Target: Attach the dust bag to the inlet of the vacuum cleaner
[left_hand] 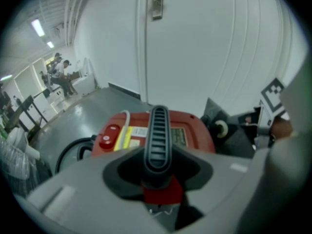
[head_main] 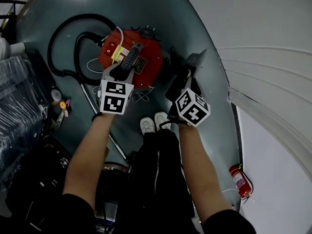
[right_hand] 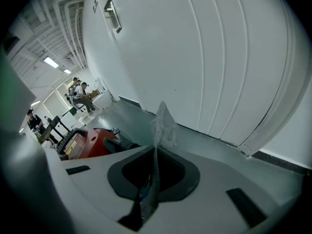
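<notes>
The red vacuum cleaner (head_main: pixel 148 52) stands on the grey floor ahead of me. My left gripper (head_main: pixel 127 66) is down on top of it. In the left gripper view its jaws (left_hand: pixel 161 182) sit close against both sides of the black ribbed handle (left_hand: pixel 159 135). My right gripper (head_main: pixel 187 81) is just right of the vacuum, shut on the grey dust bag (head_main: pixel 195 62). In the right gripper view the bag (right_hand: pixel 163 123) stands up as a thin sheet from the closed jaws (right_hand: pixel 151 179). The bag's white collar ring (left_hand: pixel 222 128) faces the vacuum. A black port (right_hand: pixel 124 144) juts from the vacuum's body (right_hand: pixel 92 143).
A black hose (head_main: pixel 63 33) loops on the floor left of the vacuum, and a metal tube (head_main: pixel 97 116) lies beside my left arm. My shoes (head_main: pixel 153 123) are just behind the vacuum. White wall panels (head_main: pixel 263 43) run close on the right. A fire extinguisher (head_main: pixel 239 182) stands low right.
</notes>
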Motion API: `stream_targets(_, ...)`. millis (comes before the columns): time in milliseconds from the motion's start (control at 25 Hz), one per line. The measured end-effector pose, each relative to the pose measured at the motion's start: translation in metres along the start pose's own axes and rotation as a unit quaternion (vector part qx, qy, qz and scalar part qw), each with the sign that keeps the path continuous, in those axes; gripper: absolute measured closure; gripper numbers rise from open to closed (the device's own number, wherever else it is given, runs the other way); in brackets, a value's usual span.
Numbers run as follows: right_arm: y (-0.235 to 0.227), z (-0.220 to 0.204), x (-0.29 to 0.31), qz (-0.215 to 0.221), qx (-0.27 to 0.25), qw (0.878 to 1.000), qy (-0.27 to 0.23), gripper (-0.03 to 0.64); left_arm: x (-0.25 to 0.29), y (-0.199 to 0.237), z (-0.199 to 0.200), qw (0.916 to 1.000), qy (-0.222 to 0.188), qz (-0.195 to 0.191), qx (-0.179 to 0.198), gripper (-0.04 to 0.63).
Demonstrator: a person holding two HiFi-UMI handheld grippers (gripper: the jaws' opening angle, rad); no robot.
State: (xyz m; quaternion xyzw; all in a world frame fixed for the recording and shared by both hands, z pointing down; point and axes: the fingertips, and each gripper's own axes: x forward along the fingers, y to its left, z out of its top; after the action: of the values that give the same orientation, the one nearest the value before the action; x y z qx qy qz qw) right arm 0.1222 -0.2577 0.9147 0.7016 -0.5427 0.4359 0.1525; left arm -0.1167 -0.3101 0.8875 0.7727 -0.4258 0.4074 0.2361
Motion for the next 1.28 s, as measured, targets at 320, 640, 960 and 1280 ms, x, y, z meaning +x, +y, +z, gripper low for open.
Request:
stream_targets(320,0.004,0.001,0.015,0.022,0.072,0.997,0.017,0.600,0.001,-0.001,-0.001,1.0000,0.001,-0.009,0.000,0.446)
stream_targets(640,0.014,-0.006,0.015,0.038,0.066,0.997,0.032,0.600,0.002,-0.001,-0.001,1.0000,-0.001,-0.009,0.004,0.449)
stream_targets(960,0.019,-0.013,0.016,0.066,0.122,0.989,0.055,0.600,0.003,-0.001,-0.002,0.9999,0.001,-0.010,0.008,0.454)
stream_targets(1280,0.016,-0.006,0.022,0.075,0.179,0.977,0.093,0.600,0.004,-0.001,-0.002,0.9999,-0.003,-0.007,0.009,0.456)
